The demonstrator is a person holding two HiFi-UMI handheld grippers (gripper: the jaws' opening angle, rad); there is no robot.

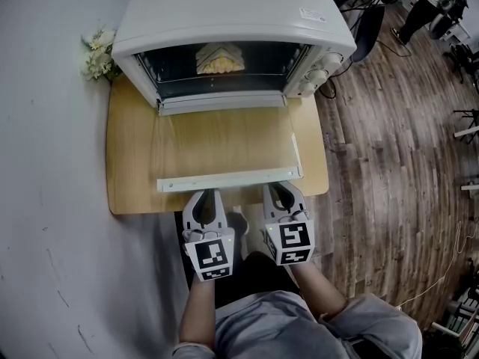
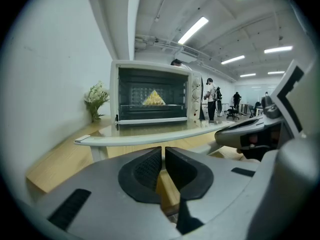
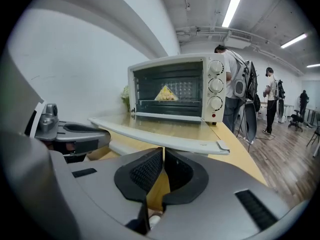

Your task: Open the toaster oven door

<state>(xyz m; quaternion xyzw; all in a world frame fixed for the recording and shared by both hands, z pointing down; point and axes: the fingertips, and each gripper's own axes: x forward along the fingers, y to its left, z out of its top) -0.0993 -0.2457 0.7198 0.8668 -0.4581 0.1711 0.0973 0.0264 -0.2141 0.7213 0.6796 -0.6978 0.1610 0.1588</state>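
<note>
The white toaster oven (image 1: 232,13) stands at the back of the wooden table (image 1: 131,170). Its glass door (image 1: 224,144) lies folded down flat, and its white handle bar (image 1: 228,178) faces me. A yellow wedge of food (image 1: 219,58) sits inside. My left gripper (image 1: 206,194) and right gripper (image 1: 283,189) hang side by side just in front of and below the handle bar, touching nothing. In the left gripper view the left gripper (image 2: 163,151) has its jaws together but for a thin slit, with nothing between them. The right gripper (image 3: 163,154) stands the same way, below the door (image 3: 160,131).
A small bunch of white flowers (image 1: 97,54) stands at the oven's left against the wall. The control knobs (image 3: 216,84) are on the oven's right side. Wood floor (image 1: 389,163) lies to the right, with people (image 3: 272,104) and office chairs further back.
</note>
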